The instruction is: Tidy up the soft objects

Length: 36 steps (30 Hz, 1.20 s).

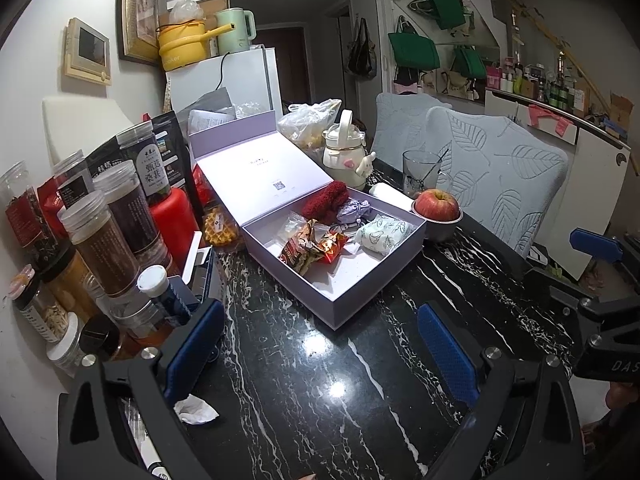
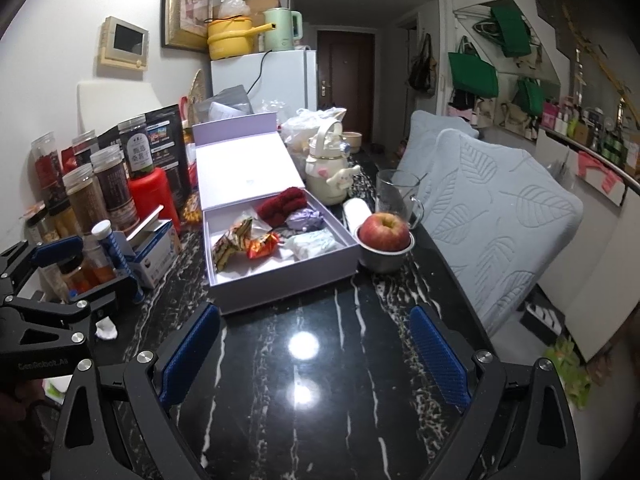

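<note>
Both jaws wide, empty: left gripper [image 1: 320, 344], right gripper [image 2: 316, 352] over table [image 2: 304, 400]. Box [image 1: 376, 280] open ahead, sock [image 1: 324, 200], packets [image 1: 312, 246] inside.

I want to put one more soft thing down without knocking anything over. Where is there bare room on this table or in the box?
Free: the black marble table between both open grippers and the lavender box, plus the box's near floor in front of the snack packets. Crowded: the jars on the left, and the apple bowl to the box's right.
</note>
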Each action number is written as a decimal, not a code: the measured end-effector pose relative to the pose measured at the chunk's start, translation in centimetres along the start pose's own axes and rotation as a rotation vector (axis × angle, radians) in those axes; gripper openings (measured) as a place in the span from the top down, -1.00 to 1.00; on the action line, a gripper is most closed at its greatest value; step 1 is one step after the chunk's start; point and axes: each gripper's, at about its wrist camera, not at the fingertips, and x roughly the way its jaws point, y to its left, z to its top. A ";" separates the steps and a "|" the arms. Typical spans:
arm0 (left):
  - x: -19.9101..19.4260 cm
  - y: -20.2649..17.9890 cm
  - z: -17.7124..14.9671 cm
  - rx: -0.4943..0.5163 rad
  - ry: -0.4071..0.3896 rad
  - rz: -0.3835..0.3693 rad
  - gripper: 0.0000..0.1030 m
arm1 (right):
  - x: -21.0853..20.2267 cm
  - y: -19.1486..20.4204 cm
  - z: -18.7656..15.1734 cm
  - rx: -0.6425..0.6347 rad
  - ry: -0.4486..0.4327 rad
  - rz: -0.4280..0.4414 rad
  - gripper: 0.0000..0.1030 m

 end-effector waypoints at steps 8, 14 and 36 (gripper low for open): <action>0.2 0.0 0.1 -0.001 0.001 -0.005 -0.92 | 0.0 -0.2 0.0 0.003 0.004 -0.006 -0.88; 0.3 0.0 0.1 0.003 0.002 -0.004 -0.92 | 0.1 -0.2 0.0 0.004 0.009 -0.012 -0.88; 0.2 -0.1 0.0 0.013 -0.002 -0.014 -0.92 | 0.2 -0.4 -0.1 0.003 0.012 -0.018 -0.88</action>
